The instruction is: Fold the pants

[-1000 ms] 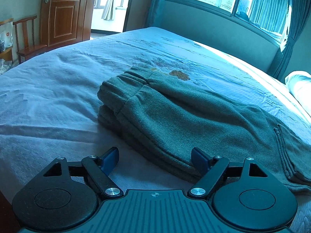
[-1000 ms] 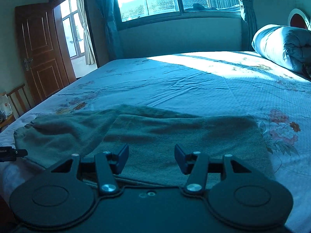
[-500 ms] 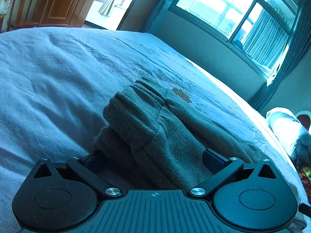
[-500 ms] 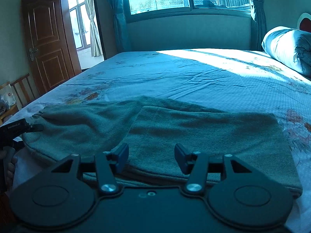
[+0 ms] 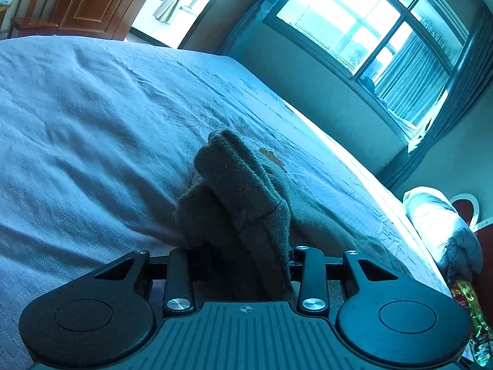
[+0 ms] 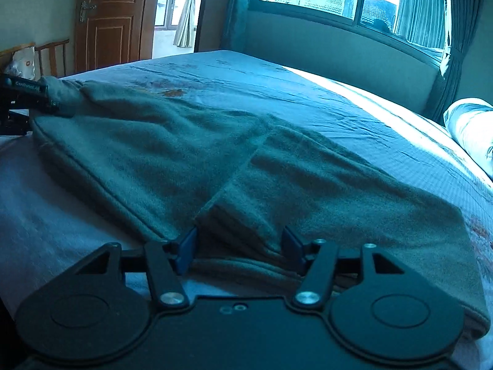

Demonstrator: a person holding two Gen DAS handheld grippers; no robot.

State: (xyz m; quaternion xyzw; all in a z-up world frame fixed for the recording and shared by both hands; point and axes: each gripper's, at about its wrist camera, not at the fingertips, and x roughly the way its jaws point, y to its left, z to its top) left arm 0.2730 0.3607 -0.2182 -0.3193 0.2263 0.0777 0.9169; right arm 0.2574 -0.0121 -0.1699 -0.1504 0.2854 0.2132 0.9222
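Left gripper (image 5: 238, 252): fingers hidden by bunched cloth, clamped on the cuffed end of the pants (image 5: 243, 203), lifted clear of the bed (image 5: 77, 129), presumably to carry that end over for a fold. Right gripper (image 6: 237, 245): fingers (image 6: 186, 249) spread, straddling the near folded edge of the pants, not yet closed, apparently readying a second grip. Contact with cloth there unclear. Beyond the fingers, far edge of bed cut off at frame.

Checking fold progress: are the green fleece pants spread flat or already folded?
Partly folded. The green fleece pants lie doubled on the blue bedsheet; the left gripper has one end bunched, the right gripper is open at the near edge.
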